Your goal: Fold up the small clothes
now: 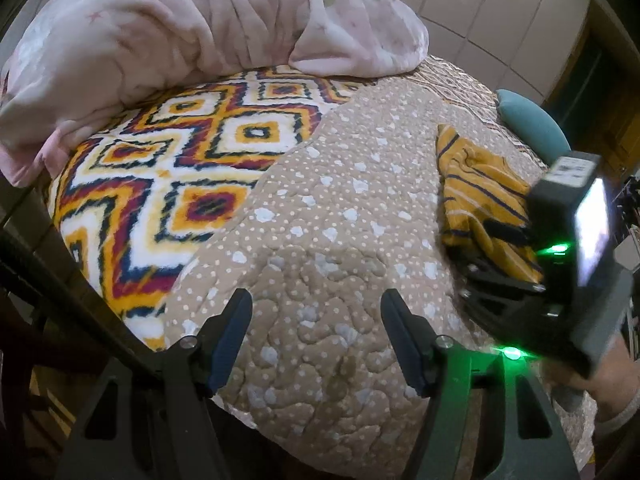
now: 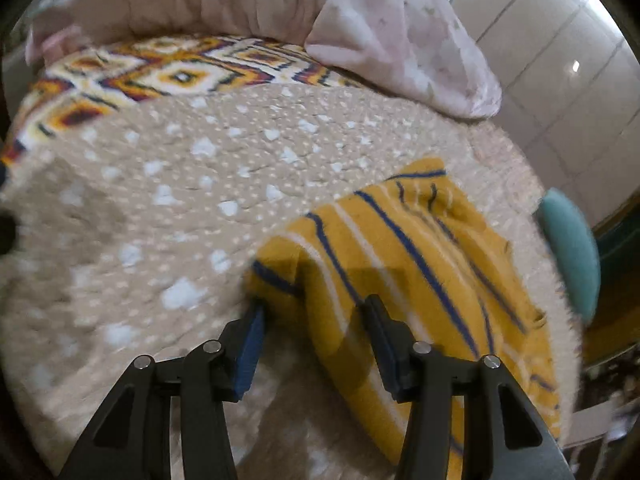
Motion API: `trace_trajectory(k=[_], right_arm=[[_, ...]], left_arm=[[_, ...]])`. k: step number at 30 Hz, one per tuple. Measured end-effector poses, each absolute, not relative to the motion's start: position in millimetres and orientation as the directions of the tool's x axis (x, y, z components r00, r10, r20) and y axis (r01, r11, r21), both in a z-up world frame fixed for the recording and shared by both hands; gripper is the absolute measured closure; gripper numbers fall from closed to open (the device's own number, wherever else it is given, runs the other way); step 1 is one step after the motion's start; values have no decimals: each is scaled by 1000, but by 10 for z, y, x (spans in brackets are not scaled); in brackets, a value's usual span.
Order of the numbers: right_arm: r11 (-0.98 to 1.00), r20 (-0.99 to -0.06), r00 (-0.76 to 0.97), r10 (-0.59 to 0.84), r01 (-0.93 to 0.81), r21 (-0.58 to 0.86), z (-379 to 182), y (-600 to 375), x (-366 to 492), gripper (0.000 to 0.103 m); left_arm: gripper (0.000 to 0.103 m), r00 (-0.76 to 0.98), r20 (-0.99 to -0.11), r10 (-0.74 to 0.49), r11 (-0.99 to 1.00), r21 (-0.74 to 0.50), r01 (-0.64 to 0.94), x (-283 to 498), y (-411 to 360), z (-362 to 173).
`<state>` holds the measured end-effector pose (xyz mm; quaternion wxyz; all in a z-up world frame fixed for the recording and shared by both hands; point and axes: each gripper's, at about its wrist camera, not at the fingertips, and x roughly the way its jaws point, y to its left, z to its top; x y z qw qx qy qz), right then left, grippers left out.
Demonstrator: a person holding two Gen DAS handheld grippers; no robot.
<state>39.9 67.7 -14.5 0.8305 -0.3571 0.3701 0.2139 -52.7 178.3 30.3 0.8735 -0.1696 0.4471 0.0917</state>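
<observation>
striped garment (image 2: 400,248) edge between right gripper (image 2: 312,308) fingers.

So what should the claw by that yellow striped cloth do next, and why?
Probably close on the cloth's near edge. The right claw stands open with the crumpled yellow striped garment between its fingers, pads seemingly not yet pressing it. The left claw is open over bare beige quilt, holding nothing, so the right one seems best placed to start.

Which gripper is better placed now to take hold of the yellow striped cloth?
The right gripper: its open fingers already straddle the cloth's near edge. The left gripper is over bare quilt, apart from the cloth.
</observation>
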Motion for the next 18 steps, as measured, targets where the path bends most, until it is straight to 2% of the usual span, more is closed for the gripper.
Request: trace_trajectory(k=[2,3,6,9,13,15,18], right_arm=[[650,-745,663,72,-598,-469,-198,759,445,54],[659,-742,667,71,-590,-467,-209,789,481,64],[699,-760,646,71,-576,-424,-209,841,540,83],[760,-777,620,110,-556,-336,-64,734,596,89],[894,-740,617,268,-445,-47,526,92,725,90],[929,-678,653,336,-349,124,885,-498,764,91],[921,-585,726,362,-179,347,1200,-1621,659,92]], left_arm=[[37,580,-815,5,923,-219,-315,-536,1788,300],[37,579,-816,3,923,-220,-315,-545,1783,304],[37,580,-815,9,927,-210,-310,-577,1738,352],[37,588,-809,20,936,-192,-296,-602,1646,445],[37,603,-797,19,950,-173,-259,-578,1454,608],[36,614,-790,7,961,-165,-223,-542,1296,698],[33,625,-780,-28,973,-164,-161,-494,1029,789]])
